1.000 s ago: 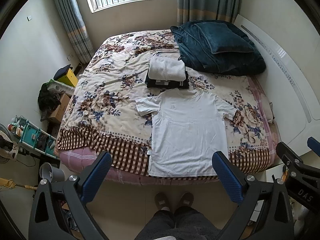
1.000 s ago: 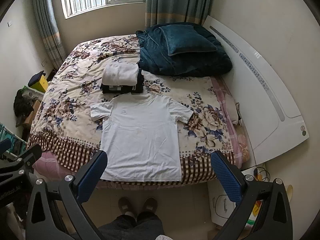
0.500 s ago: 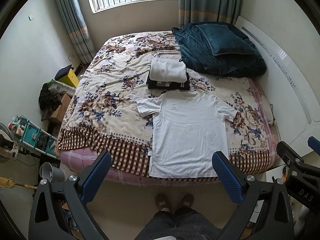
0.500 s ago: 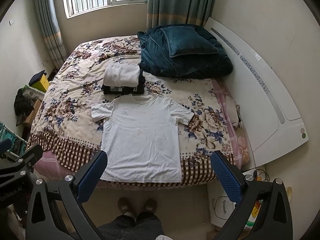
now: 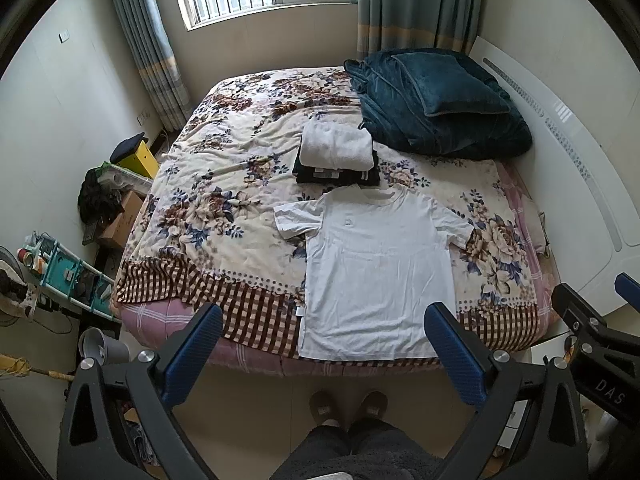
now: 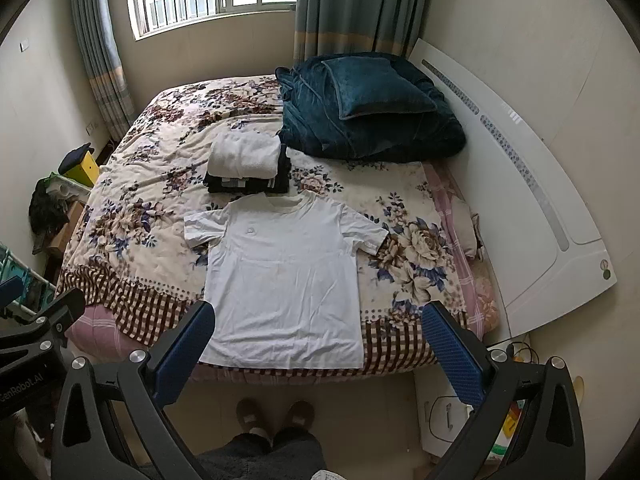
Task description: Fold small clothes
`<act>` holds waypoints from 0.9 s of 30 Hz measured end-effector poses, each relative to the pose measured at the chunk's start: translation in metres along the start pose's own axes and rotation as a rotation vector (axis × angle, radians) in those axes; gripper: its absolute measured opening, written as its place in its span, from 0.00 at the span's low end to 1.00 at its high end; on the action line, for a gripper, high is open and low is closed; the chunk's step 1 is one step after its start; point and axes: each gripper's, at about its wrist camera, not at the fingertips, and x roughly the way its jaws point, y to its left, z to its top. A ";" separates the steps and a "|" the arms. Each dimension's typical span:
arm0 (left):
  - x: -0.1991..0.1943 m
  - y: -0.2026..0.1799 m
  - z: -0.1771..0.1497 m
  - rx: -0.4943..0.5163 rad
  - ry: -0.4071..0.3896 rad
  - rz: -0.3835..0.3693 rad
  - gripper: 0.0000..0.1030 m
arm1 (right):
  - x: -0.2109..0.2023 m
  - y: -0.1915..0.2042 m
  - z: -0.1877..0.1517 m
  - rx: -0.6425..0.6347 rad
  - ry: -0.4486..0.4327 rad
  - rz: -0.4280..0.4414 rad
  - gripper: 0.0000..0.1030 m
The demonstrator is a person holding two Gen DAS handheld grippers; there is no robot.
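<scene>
A white T-shirt (image 5: 376, 272) lies flat and spread out on the near part of the bed, collar away from me, hem at the bed's front edge; it also shows in the right wrist view (image 6: 284, 280). Behind its collar sits a stack of folded clothes (image 5: 336, 156), white on top of black, which the right wrist view (image 6: 246, 168) shows too. My left gripper (image 5: 320, 336) is open and empty, held high above the floor short of the bed. My right gripper (image 6: 318, 336) is open and empty at the same height, beside it.
A dark teal blanket and pillow (image 5: 436, 104) lie at the bed's far right by the white headboard (image 5: 580, 168). The flowered bedspread (image 5: 224, 184) covers the bed. Boxes, a yellow bin (image 5: 138, 156) and a shelf rack (image 5: 68, 276) stand left of the bed. My slippered feet (image 5: 348, 404) stand on the floor.
Both views have tilted slightly, so the bed sits a little lower in the frames. The shirt and stack have not moved. Both grippers stay open.
</scene>
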 end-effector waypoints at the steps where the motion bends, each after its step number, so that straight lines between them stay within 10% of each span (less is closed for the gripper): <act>1: 0.000 0.000 -0.001 0.001 0.001 0.001 1.00 | 0.000 -0.001 0.000 0.000 -0.002 0.001 1.00; 27: -0.005 -0.004 0.017 -0.003 -0.014 0.003 1.00 | -0.005 -0.005 0.014 0.000 -0.020 0.004 1.00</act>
